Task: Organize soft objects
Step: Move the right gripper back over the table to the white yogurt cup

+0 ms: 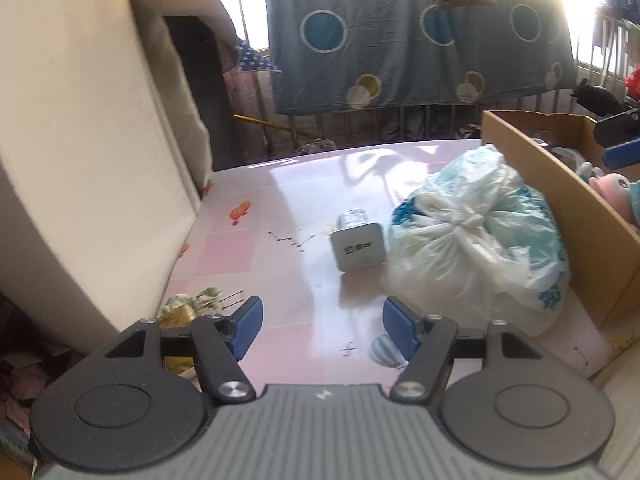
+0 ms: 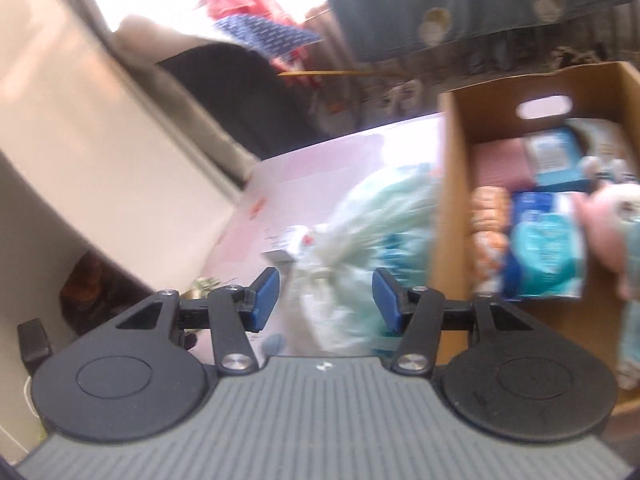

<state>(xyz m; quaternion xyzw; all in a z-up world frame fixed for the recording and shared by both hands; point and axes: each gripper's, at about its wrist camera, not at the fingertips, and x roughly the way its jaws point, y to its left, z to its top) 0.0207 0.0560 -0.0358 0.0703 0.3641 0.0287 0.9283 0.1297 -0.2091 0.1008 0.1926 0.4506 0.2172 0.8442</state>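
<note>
A knotted, see-through plastic bag (image 1: 476, 232) with white and blue soft stuff inside lies on the pink table (image 1: 260, 276), against the wall of a cardboard box (image 1: 532, 168). My left gripper (image 1: 322, 330) is open over bare table, near and to the left of the bag. The right wrist view is blurred. There my right gripper (image 2: 326, 300) is open above the bag (image 2: 352, 240), and its pads do not press on it. The cardboard box (image 2: 448, 200) to the right holds a pink plush toy (image 2: 604, 224), blue packs (image 2: 544, 248) and a pink folded cloth (image 2: 500, 164).
A small white carton (image 1: 358, 246) lies just left of the bag. Crumpled paper and a gold item (image 1: 192, 304) sit at the table's left edge, below a tall beige cushion (image 1: 80, 160). A blue quilt (image 1: 400, 40) hangs over the railing behind the table.
</note>
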